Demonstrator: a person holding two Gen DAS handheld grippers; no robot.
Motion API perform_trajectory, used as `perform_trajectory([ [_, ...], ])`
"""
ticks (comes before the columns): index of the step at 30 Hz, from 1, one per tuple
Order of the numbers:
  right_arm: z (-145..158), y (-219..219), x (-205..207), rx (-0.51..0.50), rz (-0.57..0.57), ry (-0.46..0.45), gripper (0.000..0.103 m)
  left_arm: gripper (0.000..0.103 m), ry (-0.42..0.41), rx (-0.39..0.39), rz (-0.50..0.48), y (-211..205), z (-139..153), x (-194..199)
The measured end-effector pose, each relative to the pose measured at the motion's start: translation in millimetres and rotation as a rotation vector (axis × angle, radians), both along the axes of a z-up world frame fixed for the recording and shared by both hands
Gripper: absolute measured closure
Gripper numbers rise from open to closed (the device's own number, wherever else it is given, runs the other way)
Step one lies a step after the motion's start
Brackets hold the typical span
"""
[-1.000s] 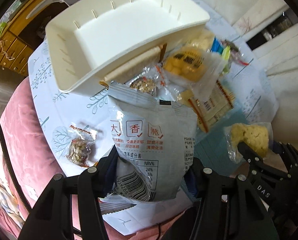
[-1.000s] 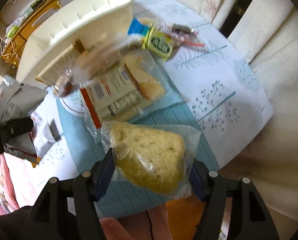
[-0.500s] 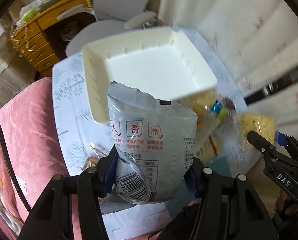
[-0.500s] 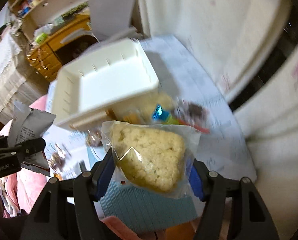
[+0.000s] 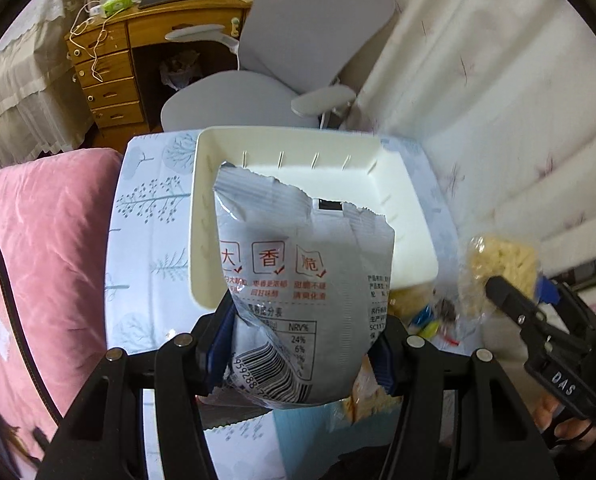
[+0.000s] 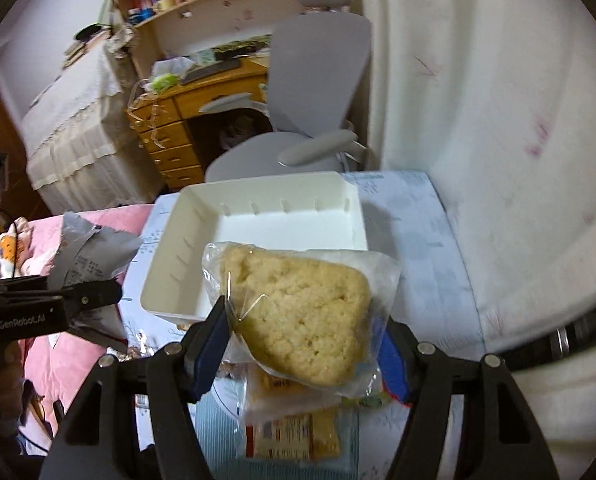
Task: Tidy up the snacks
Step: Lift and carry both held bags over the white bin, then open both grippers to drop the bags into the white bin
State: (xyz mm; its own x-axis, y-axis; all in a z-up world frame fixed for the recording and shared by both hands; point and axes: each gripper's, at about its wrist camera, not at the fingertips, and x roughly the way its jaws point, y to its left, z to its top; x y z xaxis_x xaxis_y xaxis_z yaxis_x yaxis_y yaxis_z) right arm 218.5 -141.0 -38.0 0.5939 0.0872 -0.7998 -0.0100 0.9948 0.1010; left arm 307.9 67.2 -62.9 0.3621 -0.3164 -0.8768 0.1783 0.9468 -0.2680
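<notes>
— What has moved for us since a second ago?

— We have lifted both grippers: the white bin [image 5: 398, 208], then tipped over the snack pile, now sits level on the tree-print tablecloth [image 5: 145, 216], and the grey chair [image 5: 298, 52] and wooden desk [image 5: 109, 68] have come into sight behind it.

— What lies around, left to right?

— A pink cushion [image 5: 45, 240], the cloth, the bin, then loose snacks [image 5: 430, 316] at its near right corner.

— And our grippers?

— Our left gripper [image 5: 302, 344] pinches the grey snack bag [image 5: 306, 280], held upright and hiding the bin's near wall. Our right gripper [image 6: 302, 344] clamps the wrapped cake [image 6: 302, 312] in front of the bin, above a packet [image 6: 289, 436] on the table.
</notes>
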Motion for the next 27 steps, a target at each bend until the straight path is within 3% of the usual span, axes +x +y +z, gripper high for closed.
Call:
perform_trajectory([
  [4,-2.6,-2.8,16.4,0.003,0.075,-0.021,0.037,0.047,-0.014,-0.047,0.037,-4.2,-6.2,10.6],
  [9,-6.4,-9.6,34.5,0.009,0.082,-0.042,0.037,0.046,-0.014,-0.046,0.062,-16.1,-16.9,25.2],
  [10,-8.4,-11.6,38.2,0.016,0.082,-0.041,0.036,0.041,-0.018,-0.058,0.074,-17.3,-18.5,27.3],
  [11,-10.5,-12.8,41.7,0.019,0.081,-0.033,0.036,0.028,-0.014,-0.068,0.087,-18.2,-20.2,28.2],
  [13,-19.0,-14.2,51.3,0.024,0.09,0.022,0.03,0.021,0.003,-0.077,0.107,-19.3,-23.5,30.6],
  [17,-24.6,-22.6,54.6,0.061,0.062,0.04,0.025,0.021,0.012,-0.054,0.098,-22.1,-25.0,29.8],
  [27,-29.2,-24.4,49.0,0.123,0.036,0.078,0.024,0.021,0.026,-0.043,0.141,-9.7,-27.2,10.2],
])
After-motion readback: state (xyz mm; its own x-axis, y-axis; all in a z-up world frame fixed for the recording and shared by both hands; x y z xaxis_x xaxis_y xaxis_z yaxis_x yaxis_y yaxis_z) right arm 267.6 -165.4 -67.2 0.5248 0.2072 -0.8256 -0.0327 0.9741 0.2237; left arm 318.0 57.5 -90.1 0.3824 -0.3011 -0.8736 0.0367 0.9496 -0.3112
